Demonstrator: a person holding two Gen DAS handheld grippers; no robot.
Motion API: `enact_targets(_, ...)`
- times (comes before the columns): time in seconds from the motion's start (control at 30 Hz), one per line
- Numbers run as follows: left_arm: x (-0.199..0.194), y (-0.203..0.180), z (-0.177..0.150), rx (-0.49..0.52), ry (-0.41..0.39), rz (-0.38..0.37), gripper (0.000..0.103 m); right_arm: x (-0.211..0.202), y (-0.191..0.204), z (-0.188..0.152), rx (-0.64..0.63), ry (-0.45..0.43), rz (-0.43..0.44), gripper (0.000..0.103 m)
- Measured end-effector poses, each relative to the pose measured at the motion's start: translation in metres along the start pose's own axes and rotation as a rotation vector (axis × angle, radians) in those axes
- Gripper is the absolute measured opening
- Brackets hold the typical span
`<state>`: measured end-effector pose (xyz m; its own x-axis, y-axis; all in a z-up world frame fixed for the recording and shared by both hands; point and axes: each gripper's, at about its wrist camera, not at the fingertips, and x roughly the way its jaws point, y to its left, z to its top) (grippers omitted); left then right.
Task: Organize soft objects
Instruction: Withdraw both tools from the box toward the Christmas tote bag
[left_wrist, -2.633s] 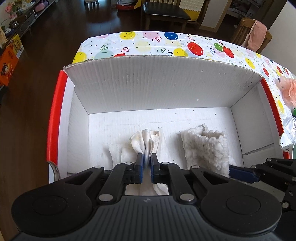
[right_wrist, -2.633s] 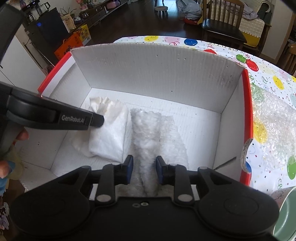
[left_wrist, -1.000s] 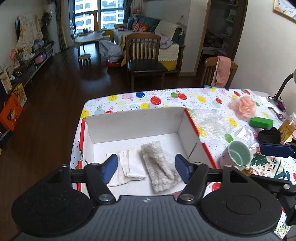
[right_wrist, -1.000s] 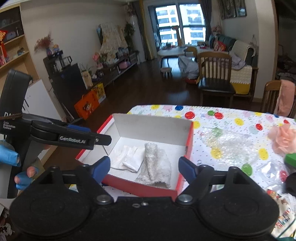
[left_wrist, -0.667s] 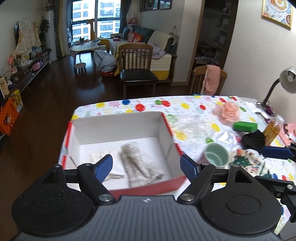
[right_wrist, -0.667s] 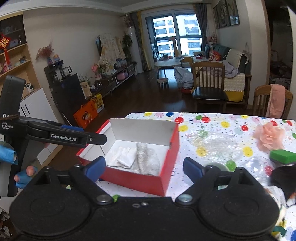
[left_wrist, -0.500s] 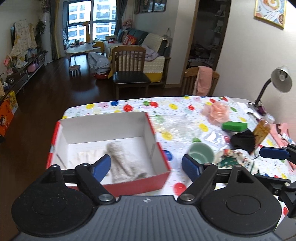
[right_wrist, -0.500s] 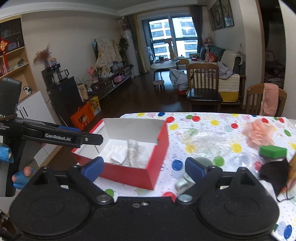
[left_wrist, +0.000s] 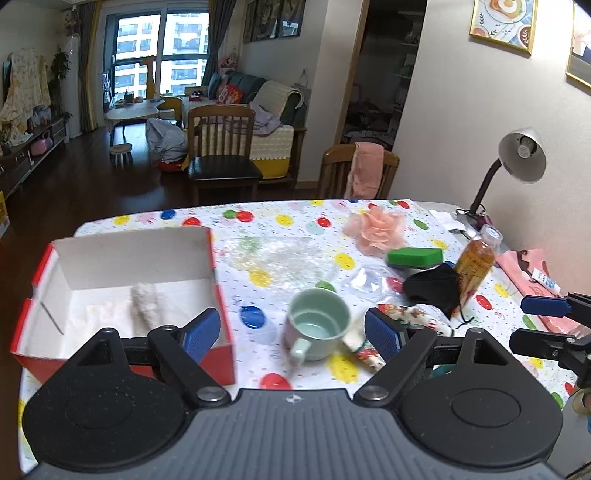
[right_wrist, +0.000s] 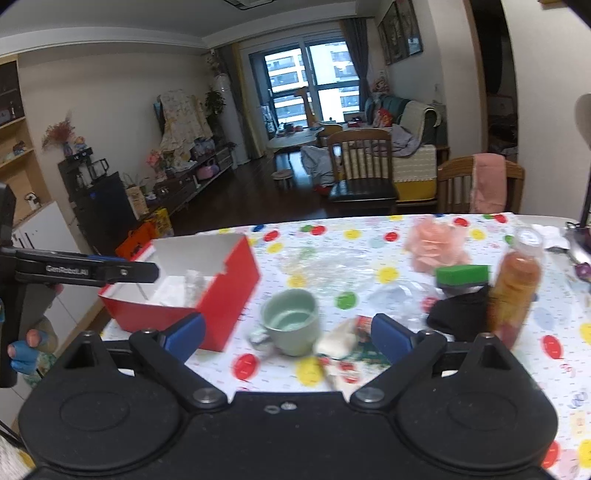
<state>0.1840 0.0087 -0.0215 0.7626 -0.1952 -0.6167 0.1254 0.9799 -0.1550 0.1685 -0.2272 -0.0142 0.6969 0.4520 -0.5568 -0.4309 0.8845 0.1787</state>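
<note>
Left wrist view. The left gripper stands wide open and holds nothing; its jaws have just been opening. The red box sits at the table's left edge, and inside it a fluffy white cloth lies rolled beside a flat white cloth. Loose soft items lie outside the box: a printed cloth near the front edge, just beside a green mug; a black fabric piece behind it, against an orange bottle; a pink mesh puff toward the far edge, with a green sponge in front of it.

The step in hand appears to be the reach for the next soft item. Recommended: select the printed cloth as nearest, approach from the side away from the mug, and close on a raised fold rather than a flat area.

Right wrist view. The right gripper is also spread wide and empty, its jaws likewise just opened. The frame is blurred. The printed cloth lies between the fingers' line of sight, crumpled, pale with red and green print. The black fabric piece touches the bottle; take care not to tip it.
</note>
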Motion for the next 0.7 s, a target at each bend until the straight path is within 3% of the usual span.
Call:
enact_targets(0.1, 0.009, -0.016, -0.004, -0.003, 0.0, -0.028, 0.087, -0.003, -0.021, -0.007, -0.008, 0.009, -0.022, 0.096)
enact_targets(0.23, 0.02, -0.04, -0.011, 0.007, -0.019, -0.049, 0.099, -0.001, -0.046, -0.014, -0.001, 0.033, -0.036, 0.096)
enact_targets(0.33, 0.032, -0.056, -0.014, 0.003, -0.027, -0.055, 0.099, -0.001, -0.063, -0.02, -0.002, 0.043, -0.042, 0.096)
enact_targets(0.53, 0.06, -0.079, -0.017, -0.04, 0.046, -0.141, 0.099, 0.002, -0.093, -0.031, -0.021, 0.062, -0.063, 0.096)
enact_targets(0.7, 0.087, -0.101, -0.024, -0.069, 0.087, -0.122, 0.099, 0.004, -0.118, -0.04, -0.028, 0.093, -0.075, 0.096)
